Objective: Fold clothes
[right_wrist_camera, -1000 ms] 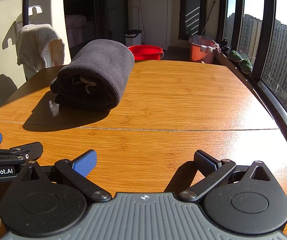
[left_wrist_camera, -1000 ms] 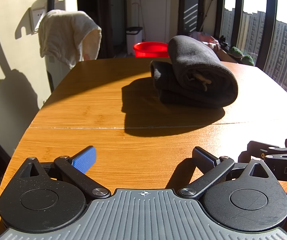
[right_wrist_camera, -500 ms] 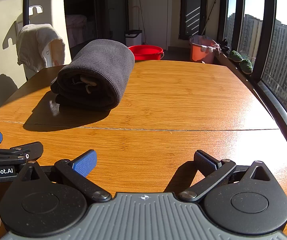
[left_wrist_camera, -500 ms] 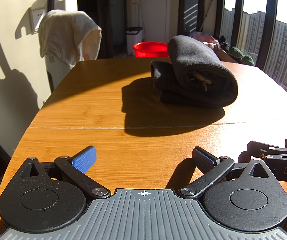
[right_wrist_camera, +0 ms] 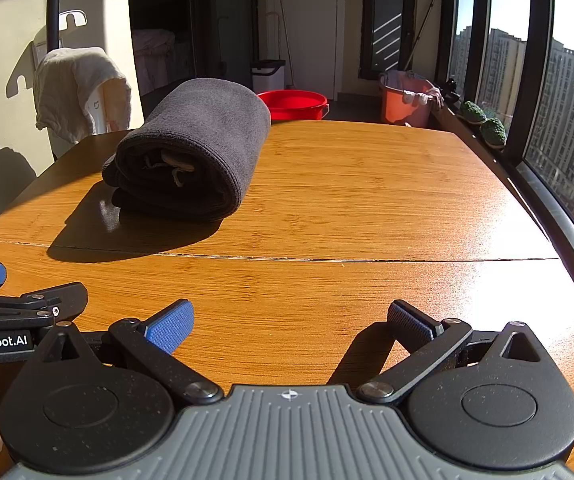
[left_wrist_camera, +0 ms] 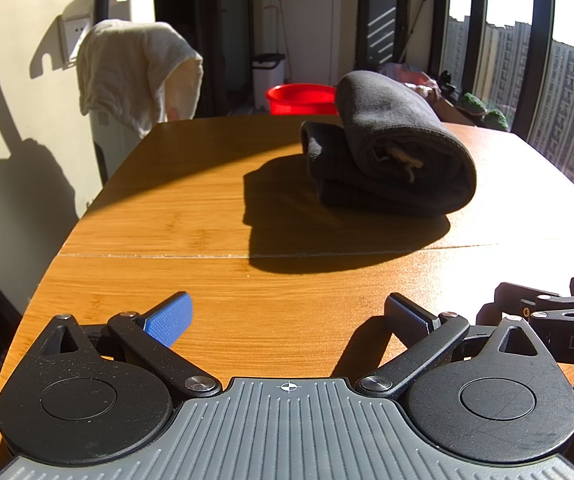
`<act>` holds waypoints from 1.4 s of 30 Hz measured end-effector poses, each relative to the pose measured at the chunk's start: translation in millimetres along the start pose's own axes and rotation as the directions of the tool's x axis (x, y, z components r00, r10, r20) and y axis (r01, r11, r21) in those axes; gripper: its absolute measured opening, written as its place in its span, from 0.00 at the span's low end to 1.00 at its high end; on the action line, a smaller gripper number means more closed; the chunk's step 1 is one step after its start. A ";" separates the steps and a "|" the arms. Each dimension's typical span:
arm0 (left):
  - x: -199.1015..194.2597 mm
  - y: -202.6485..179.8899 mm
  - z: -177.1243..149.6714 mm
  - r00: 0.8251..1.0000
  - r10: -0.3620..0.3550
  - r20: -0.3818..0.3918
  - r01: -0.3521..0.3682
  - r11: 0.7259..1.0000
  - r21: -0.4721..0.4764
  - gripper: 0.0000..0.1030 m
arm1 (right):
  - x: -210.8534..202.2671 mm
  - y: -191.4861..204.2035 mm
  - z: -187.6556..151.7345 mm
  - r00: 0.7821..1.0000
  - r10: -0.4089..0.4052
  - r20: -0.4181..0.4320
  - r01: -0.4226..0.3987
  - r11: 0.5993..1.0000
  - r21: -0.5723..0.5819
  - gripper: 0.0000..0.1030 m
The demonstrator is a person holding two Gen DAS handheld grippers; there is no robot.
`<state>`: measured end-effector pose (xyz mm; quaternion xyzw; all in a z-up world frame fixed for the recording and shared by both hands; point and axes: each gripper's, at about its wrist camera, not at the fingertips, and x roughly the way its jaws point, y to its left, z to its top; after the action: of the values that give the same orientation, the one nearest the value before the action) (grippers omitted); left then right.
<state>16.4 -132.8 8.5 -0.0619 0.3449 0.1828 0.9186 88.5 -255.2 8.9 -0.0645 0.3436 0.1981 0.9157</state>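
Since our left gripper (left_wrist_camera: 287, 316) and right gripper (right_wrist_camera: 289, 322) both sit spread and empty near the table (right_wrist_camera: 367, 200) edge, the garment (right_wrist_camera: 191, 152), seemingly folded at 11 o'clock from the right, could unroll if we snag its top layer.

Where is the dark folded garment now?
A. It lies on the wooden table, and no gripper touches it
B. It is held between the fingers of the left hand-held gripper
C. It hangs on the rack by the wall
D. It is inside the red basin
A: the dark folded garment rests on the wooden table, far ahead of the open left hand-held gripper and right hand-held gripper.
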 end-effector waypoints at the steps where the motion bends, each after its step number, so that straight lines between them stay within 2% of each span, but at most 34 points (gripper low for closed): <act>1: 0.0 0.0 0.0 1.000 0.000 0.000 0.000 1.000 0.000 1.00 | -0.1 -0.2 -0.2 1.000 0.001 0.000 -0.001 1.000 -0.001 1.00; 42: 0.9 0.5 0.7 1.000 0.001 -0.003 -0.001 1.000 -0.001 1.00 | -1.0 -3.0 -1.4 1.000 0.005 0.000 -0.005 1.000 -0.007 1.00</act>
<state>17.2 -131.9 8.4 -0.0625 0.3462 0.1835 0.9179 88.2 -258.7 8.5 -0.0668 0.3429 0.2015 0.9151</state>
